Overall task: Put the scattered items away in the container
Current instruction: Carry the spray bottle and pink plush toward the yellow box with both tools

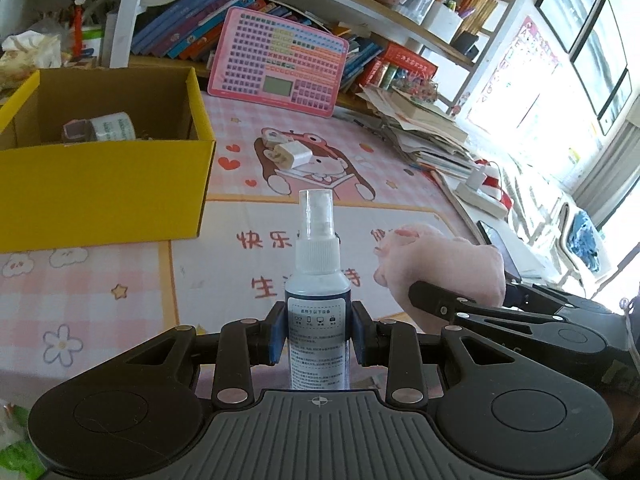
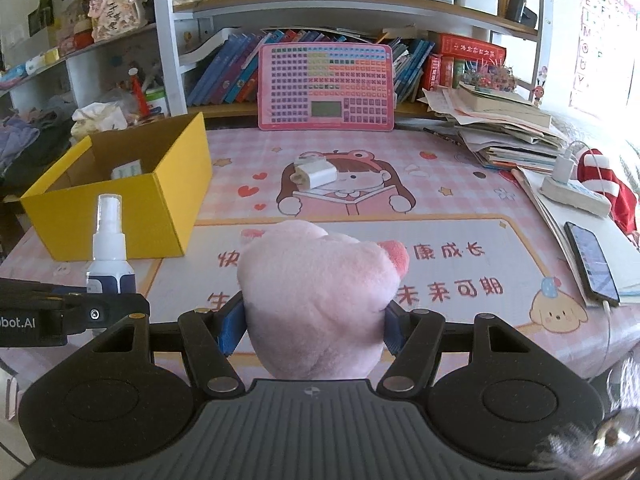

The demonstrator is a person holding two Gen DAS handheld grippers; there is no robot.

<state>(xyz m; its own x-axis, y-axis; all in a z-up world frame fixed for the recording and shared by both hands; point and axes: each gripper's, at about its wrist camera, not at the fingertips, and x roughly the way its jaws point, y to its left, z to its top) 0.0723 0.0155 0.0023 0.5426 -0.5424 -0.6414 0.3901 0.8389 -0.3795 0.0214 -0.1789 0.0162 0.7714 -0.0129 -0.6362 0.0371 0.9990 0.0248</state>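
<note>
I am holding a spray bottle (image 1: 318, 280) upright in the left gripper (image 1: 319, 336); its jaws are standing narrow, the blue pads pressing on the bottle's labelled body from both sides, with the clear cap rising ahead of the jaws. In the right gripper (image 2: 312, 326) I am carrying a pink plush toy (image 2: 316, 300); those jaws are sitting wider, squeezing the soft body between them, and one darker pink ear is poking out to the right of the jaws. The two grippers are travelling side by side over the pink desk mat (image 2: 460, 200).

Ahead of the left jaws and off to their left, the yellow box (image 1: 100, 192) is standing open on the mat, with a white roll (image 1: 114, 126) already lying inside. Straight ahead of both pairs of jaws, well apart from them, a white charger plug (image 2: 316, 174) is lying on the mat's cartoon girl. Beyond it a pink keyboard toy (image 2: 326, 86) is leaning against the books.
</note>
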